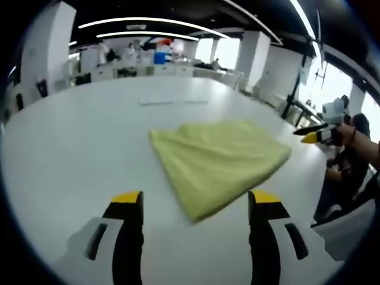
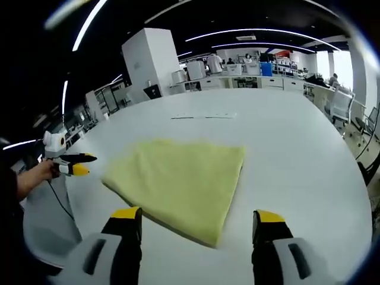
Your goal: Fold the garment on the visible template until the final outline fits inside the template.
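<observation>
A folded yellow garment [image 1: 217,163] is seen lying flat on the white table [image 1: 77,142]. The left gripper [image 1: 196,205] is held above the near edge of the cloth, its fingers [image 1: 129,202] spread wide with nothing between them. The right gripper [image 1: 317,133] is seen at the right, beside the garment.

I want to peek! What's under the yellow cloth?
The cloth lies flat on the white table. Bare tabletop shows all around its edges. Whatever is beneath its middle is covered, so any template there cannot be seen. Both grippers hover open, apart from it.
</observation>
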`<state>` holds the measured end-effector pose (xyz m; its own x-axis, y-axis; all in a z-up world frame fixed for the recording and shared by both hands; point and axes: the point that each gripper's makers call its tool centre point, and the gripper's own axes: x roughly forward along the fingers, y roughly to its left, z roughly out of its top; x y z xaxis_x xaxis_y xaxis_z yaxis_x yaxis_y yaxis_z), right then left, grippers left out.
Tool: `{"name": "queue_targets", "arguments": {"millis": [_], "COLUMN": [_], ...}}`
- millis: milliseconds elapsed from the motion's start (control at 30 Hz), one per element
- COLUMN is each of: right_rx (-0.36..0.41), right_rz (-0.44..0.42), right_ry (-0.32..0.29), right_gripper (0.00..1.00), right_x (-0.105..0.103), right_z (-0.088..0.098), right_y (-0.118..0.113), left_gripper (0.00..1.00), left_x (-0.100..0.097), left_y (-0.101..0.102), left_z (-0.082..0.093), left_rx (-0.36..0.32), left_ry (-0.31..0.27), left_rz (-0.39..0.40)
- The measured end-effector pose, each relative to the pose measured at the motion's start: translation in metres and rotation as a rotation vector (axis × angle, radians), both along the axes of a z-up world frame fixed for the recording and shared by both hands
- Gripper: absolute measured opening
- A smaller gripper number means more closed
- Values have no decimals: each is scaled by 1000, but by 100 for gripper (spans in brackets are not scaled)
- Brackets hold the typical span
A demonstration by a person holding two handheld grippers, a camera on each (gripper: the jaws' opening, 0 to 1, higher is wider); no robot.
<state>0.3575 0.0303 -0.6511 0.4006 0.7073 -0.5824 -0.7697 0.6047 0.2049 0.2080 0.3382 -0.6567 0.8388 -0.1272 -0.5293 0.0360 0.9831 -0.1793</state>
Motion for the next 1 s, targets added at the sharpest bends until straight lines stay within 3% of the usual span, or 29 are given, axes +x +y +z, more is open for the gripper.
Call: {"name": "queue_targets", "arguments": {"millis": [400, 633, 1000], "right_rx": [58, 74, 50], "right_rz": [27, 42, 42], "right_ry": [-72, -96, -122], "right_gripper": [99, 99, 99], "right_x": [-25, -42, -50], "right_z": [48, 63, 63], "right_y": [6, 2, -7], "left_gripper": [99, 99, 99], "left_x": [-20, -32, -43], "left_y": [-12, -26, -30], "left_z": [40, 49, 53], "left_rx": [-21, -7, 7], "left_ry": [-66, -67, -59], "left_rz": [36, 16, 19]}}
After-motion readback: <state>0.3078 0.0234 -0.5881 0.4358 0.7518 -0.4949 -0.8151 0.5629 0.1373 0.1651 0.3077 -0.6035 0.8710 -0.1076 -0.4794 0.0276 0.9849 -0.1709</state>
